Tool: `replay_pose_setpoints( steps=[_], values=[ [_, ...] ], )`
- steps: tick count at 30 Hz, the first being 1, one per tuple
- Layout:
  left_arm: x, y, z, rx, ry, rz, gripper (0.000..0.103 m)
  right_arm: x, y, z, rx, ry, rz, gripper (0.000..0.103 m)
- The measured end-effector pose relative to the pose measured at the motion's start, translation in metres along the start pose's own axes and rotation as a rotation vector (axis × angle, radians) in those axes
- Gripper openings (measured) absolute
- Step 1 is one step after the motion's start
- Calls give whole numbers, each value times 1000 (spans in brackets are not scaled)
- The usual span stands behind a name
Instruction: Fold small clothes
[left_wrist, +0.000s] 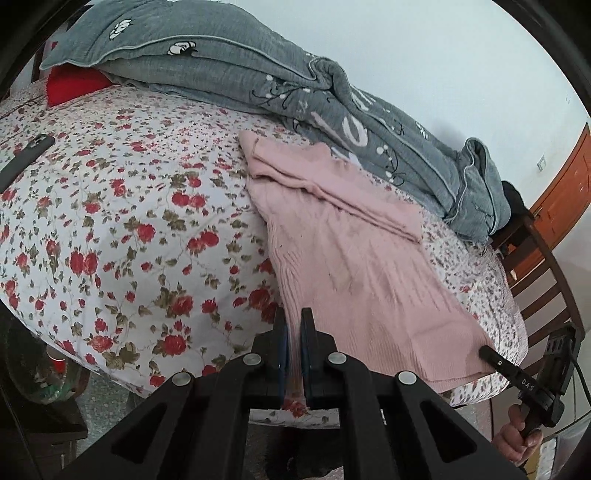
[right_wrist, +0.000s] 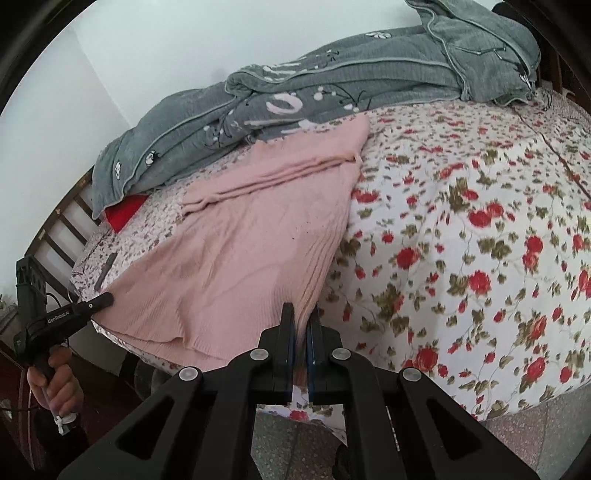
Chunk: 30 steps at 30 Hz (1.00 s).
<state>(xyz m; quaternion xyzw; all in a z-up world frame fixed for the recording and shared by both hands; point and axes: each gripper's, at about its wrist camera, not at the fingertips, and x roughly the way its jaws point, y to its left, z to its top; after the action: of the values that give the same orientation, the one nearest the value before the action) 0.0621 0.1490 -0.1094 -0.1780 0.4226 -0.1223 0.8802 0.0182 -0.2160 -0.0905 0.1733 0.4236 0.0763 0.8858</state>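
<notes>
A pink knit sweater (left_wrist: 351, 251) lies on the floral bed sheet (left_wrist: 129, 221), its sleeves folded across the upper part. My left gripper (left_wrist: 293, 325) is shut on the near left corner of its hem, with pink cloth pinched between the blue pads. At the other hem corner, my right gripper (left_wrist: 484, 352) also bites the cloth, held by a hand. From the right wrist, the sweater (right_wrist: 251, 236) rises toward my right gripper (right_wrist: 301, 321), which is shut on its hem. The left gripper (right_wrist: 107, 298) grips the far left corner. The hem is lifted off the sheet.
A rumpled grey quilt (left_wrist: 258, 70) runs along the wall side of the bed, just behind the sweater. A red pillow (left_wrist: 70, 85) pokes out under it. A dark phone (left_wrist: 22, 162) lies on the sheet. A slatted wooden bed end (left_wrist: 546, 266) stands to the right.
</notes>
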Motion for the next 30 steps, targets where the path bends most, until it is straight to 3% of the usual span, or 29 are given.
replay_pose_setpoints(
  steps=[17,30],
  values=[
    [-11,-5,35,-41,-66,-82,7,-17,9,43,2,-75,32,5],
    [6,-9,100,-53,-131,-98,7,-1,11,110,5,-159,55,5]
  ],
)
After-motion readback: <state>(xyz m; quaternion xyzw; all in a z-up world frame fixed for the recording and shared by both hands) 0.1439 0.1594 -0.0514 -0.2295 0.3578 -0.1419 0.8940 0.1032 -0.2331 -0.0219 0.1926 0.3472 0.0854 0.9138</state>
